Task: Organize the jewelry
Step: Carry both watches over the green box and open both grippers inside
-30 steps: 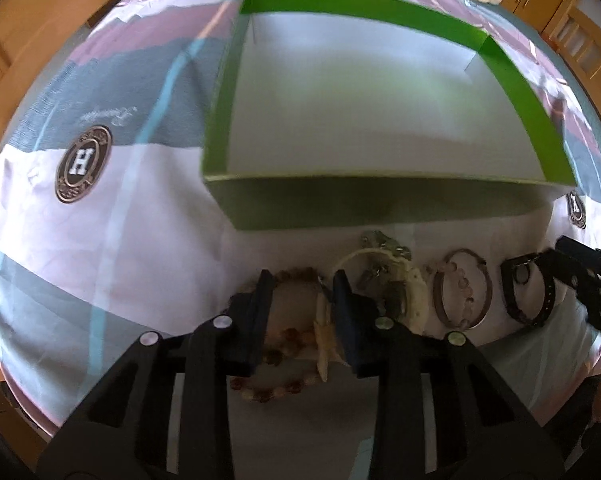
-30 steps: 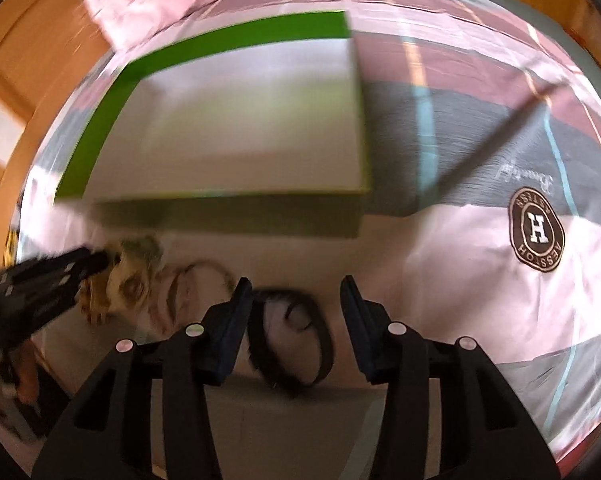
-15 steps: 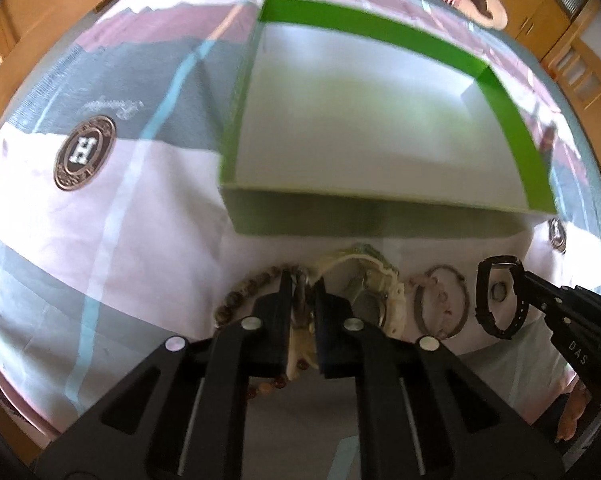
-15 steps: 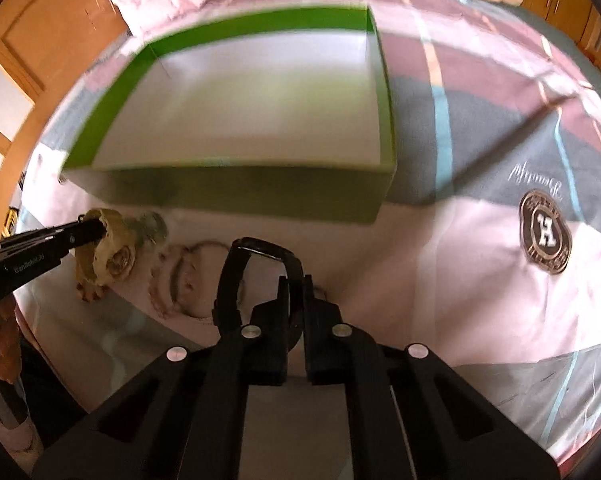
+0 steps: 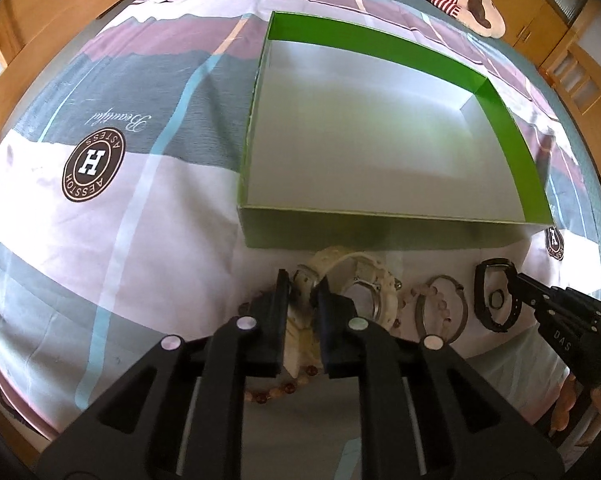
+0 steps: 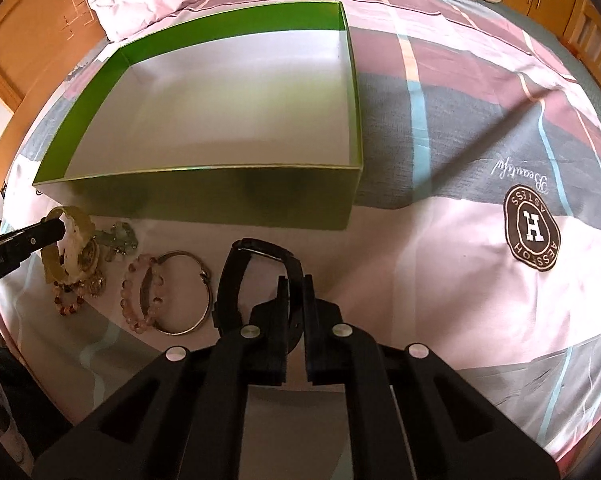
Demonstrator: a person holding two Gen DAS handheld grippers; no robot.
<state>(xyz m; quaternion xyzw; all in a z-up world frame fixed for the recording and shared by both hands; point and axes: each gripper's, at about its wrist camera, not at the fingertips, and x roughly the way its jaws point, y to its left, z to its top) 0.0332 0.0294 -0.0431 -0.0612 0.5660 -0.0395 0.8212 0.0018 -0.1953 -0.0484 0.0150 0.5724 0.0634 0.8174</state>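
- The left hand-held gripper (image 5: 303,285) was nearly closed, its pads clamped on the strap of a cream-coloured watch (image 5: 356,280) that lay on the bed cover (image 5: 140,216) just in front of the green box (image 5: 380,228).
- The left jaws had opened slightly within the last half second, yet the strap remained pinched between them.
- The right hand-held gripper (image 6: 295,280) was drawn almost fully together on the band of a black watch (image 6: 236,276), also on the bed cover, near the front wall of the box.
- One second earlier both pairs of jaws stood well apart, the left over the cream watch and a beaded bracelet (image 5: 272,392), the right straddling the black watch; half a second earlier both had already closed.
- Compared with the earliest frame, the cream watch strap sat higher between the left jaws, and the black band stood up off the cover.
- The left wrist view showed the brown beaded bracelet under the gripper fingers and the right gripper entering from the right edge.
- The right wrist view showed more clearly a metal bangle (image 6: 188,292) and a pink bead bracelet (image 6: 140,292) lying together between the two watches, and a greenish trinket (image 6: 120,240) beside the cream watch.
- Both views showed the inside of the box as bare white floor.
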